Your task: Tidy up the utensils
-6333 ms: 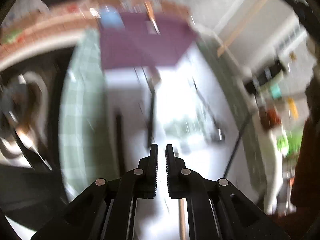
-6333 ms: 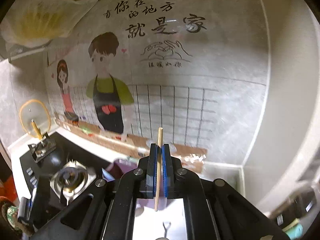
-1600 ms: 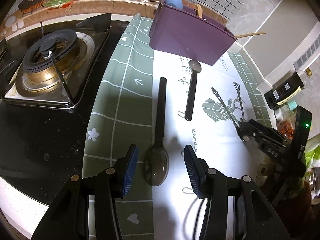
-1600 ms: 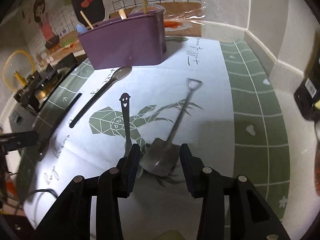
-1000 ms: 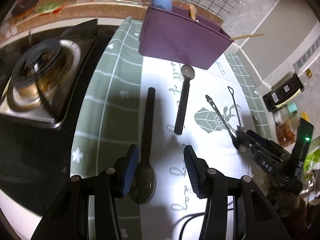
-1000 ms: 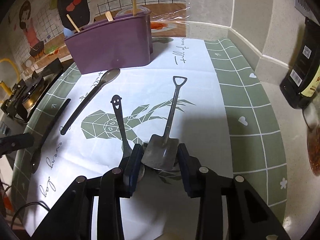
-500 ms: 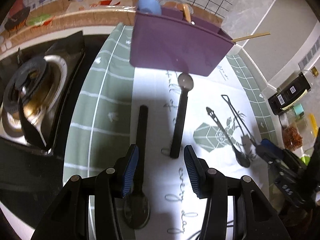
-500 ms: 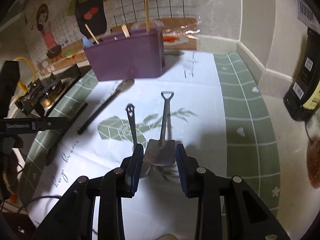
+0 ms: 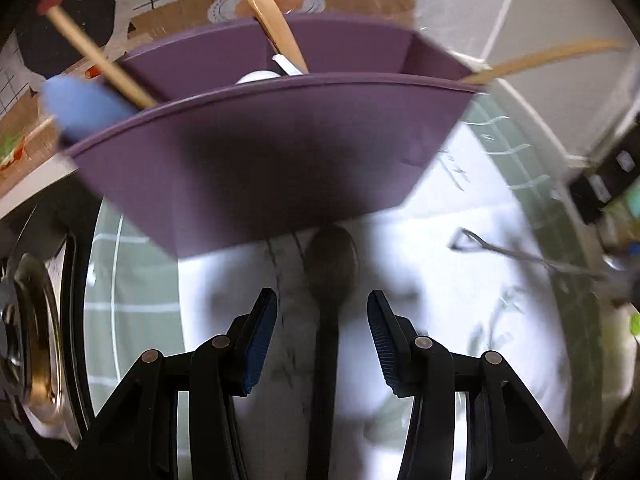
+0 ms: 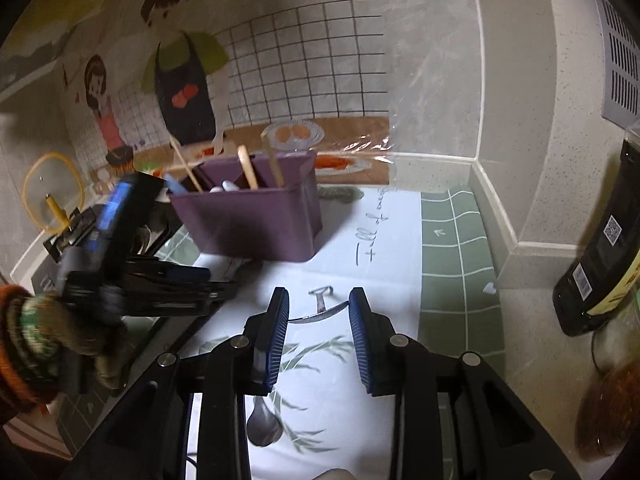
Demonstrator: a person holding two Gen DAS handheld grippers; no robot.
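Note:
My left gripper (image 9: 322,308) is open, its jaws on either side of a black-handled spoon (image 9: 330,280) that lies on the white mat (image 9: 460,320), bowl toward the purple utensil holder (image 9: 260,160). The holder has wooden-handled utensils and a blue spatula (image 9: 76,108) in it. My right gripper (image 10: 319,304) is open, with the small metal shovel spoon (image 10: 320,312) between its pads; whether the spoon rests on the mat or is lifted is unclear. A small metal spoon (image 10: 262,420) lies below on the mat. The holder (image 10: 256,224) and the left gripper (image 10: 160,284) show in the right wrist view.
A gas stove (image 9: 24,340) is left of the green-edged mat. A dark sauce bottle (image 10: 604,248) and jars stand at the right against the wall. The decorated wall is close behind the holder. The shovel spoon (image 9: 516,254) shows blurred at the right.
My left gripper moved forward from the long black spoon to the shorter black-handled spoon near the holder. My right gripper stayed open at the shovel spoon and tilted upward.

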